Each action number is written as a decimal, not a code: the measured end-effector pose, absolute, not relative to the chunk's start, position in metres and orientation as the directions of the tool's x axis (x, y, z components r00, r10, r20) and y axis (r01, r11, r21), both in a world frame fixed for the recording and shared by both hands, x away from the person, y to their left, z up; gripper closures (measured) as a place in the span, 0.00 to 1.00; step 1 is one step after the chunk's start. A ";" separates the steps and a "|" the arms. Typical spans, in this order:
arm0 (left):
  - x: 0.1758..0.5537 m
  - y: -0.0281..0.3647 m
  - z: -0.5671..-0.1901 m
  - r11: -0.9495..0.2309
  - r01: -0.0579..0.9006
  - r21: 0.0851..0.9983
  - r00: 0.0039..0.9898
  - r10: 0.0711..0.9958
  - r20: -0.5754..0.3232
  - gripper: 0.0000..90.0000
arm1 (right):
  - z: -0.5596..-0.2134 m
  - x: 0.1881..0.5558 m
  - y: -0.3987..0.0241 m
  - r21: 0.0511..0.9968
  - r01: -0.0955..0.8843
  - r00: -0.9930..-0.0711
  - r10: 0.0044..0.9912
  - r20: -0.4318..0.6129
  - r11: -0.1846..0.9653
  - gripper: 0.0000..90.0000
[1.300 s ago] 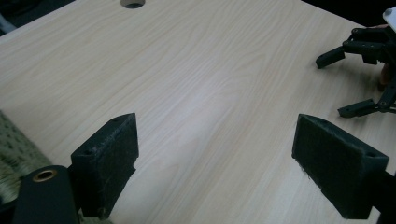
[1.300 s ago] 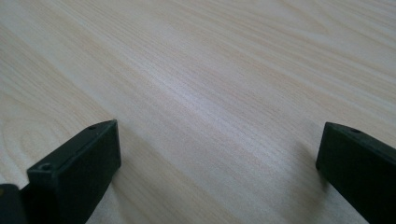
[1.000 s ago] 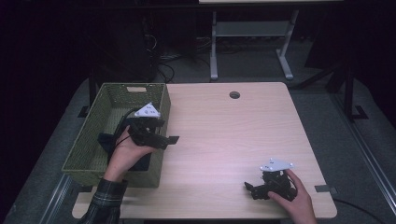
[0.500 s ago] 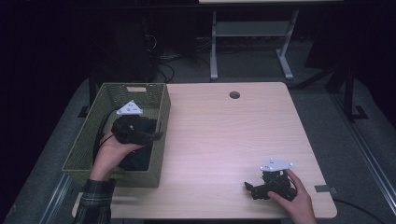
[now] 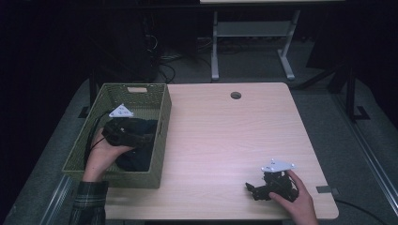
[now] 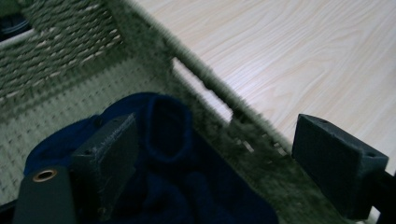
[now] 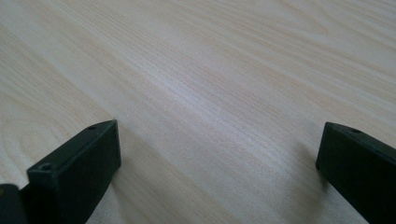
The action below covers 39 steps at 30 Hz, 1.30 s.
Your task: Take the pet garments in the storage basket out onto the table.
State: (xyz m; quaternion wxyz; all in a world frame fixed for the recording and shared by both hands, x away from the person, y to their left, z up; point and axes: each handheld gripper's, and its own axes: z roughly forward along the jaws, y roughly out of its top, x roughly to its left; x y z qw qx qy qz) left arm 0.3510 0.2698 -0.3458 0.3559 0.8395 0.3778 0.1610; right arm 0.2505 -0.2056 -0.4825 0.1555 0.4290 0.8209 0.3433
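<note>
A green woven basket (image 5: pixel 162 117) stands on the left part of the light wooden table (image 5: pixel 225 136). A dark blue cloth (image 5: pixel 136 157) lies bunched inside it, seen close in the left gripper view as the cloth (image 6: pixel 163 140). My left gripper (image 5: pixel 148 136) hovers over the basket's inside, jaws wide apart above the cloth; in its own view the left gripper (image 6: pixel 229 158) straddles the basket wall (image 6: pixel 224 121). My right gripper (image 5: pixel 253 190) rests low near the table's front right, and the right gripper (image 7: pixel 219 163) stands open over bare wood.
A round cable hole (image 5: pixel 235 95) sits near the table's far edge. Behind the table stands a grey metal frame (image 5: pixel 253 33) with cables on the dark floor. The basket's far wall has a small handle slot (image 5: pixel 136 89).
My left gripper has moved left and down from above the basket's right rim into the basket, over the blue cloth. The right gripper has stayed put.
</note>
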 end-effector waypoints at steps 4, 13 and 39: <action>0.353 0.275 -0.352 -0.448 0.542 0.711 0.647 0.762 -0.013 0.16 | -0.483 0.251 -0.206 0.697 0.597 -0.584 0.811 0.038 0.397 0.00; 0.358 0.285 -0.367 -0.452 0.571 0.685 0.635 0.772 -0.020 0.16 | -0.483 0.251 -0.206 0.697 0.597 -0.584 0.811 0.039 0.397 0.00; 0.371 0.278 -0.410 -0.530 0.669 0.522 0.632 0.775 -0.023 0.16 | -0.483 0.250 -0.206 0.697 0.598 -0.583 0.811 0.039 0.396 0.00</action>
